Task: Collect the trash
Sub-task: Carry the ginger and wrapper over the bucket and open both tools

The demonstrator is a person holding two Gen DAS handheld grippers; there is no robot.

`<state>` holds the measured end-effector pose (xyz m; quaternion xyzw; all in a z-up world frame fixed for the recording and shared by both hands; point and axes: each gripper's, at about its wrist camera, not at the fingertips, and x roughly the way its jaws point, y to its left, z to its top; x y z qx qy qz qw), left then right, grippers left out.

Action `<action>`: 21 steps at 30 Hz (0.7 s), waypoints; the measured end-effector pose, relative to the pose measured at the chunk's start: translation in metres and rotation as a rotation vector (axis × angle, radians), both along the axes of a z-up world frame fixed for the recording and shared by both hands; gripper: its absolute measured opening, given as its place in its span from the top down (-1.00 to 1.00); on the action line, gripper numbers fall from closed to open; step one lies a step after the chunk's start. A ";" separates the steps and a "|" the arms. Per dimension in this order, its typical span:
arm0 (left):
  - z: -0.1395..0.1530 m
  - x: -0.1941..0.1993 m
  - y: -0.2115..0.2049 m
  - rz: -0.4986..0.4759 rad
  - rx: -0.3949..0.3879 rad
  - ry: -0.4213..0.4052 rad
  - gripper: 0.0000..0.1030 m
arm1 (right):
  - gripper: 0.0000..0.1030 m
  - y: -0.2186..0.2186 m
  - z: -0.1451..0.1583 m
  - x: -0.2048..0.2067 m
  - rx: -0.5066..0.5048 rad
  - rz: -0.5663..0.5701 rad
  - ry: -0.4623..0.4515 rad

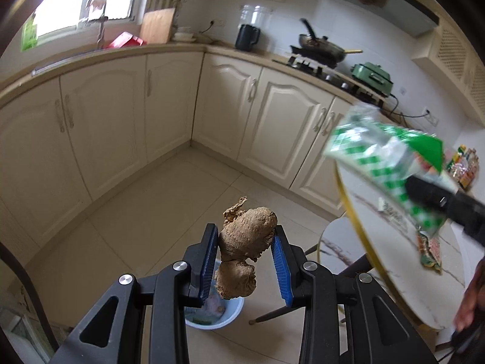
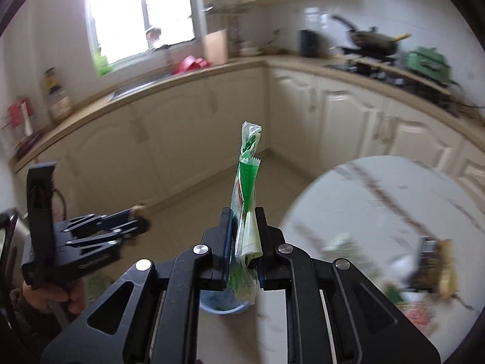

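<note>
Left tool (image 1: pixel 245 261) clamped on a brown lumpy scrap (image 1: pixel 242 251), held in the air over the blue bin (image 1: pixel 230 315) on the floor. Right tool (image 2: pixel 244 242) clamped flat on a green-and-clear wrapper (image 2: pixel 247 200), most of it standing up past the pads, also lined up above the bin's rim (image 2: pixel 224 308) just off the near edge of the round marble counter (image 2: pixel 379 200). Best done, as judged: lowered closer to the bin mouth before release, one tool at a time, the light wrapper dropped from low so as not to drift. More litter (image 1: pixel 429 250) left near the counter's near edge, plus packets (image 1: pixel 465 166) toward its far edge.
</note>
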<state>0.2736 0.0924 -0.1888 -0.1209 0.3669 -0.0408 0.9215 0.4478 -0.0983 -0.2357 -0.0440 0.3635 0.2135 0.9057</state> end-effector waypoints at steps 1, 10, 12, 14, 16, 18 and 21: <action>-0.007 0.002 0.007 0.010 0.001 0.020 0.38 | 0.74 0.019 -0.015 0.002 0.008 0.037 0.024; -0.090 0.031 0.059 0.063 -0.017 0.243 0.38 | 0.73 0.098 -0.172 0.052 -0.058 0.110 0.320; -0.109 0.044 0.066 0.062 -0.020 0.293 0.38 | 0.73 0.101 -0.201 0.064 -0.063 0.106 0.384; -0.126 0.058 0.073 0.056 -0.027 0.333 0.38 | 0.72 0.104 -0.231 0.077 -0.079 0.098 0.438; -0.142 0.072 0.076 0.050 -0.019 0.367 0.38 | 0.69 0.104 -0.254 0.090 -0.068 0.092 0.482; -0.153 0.084 0.080 0.045 -0.020 0.393 0.38 | 0.58 0.103 -0.272 0.103 -0.059 0.075 0.506; -0.168 0.105 0.085 0.042 -0.028 0.429 0.38 | 0.43 0.099 -0.290 0.115 -0.068 0.050 0.516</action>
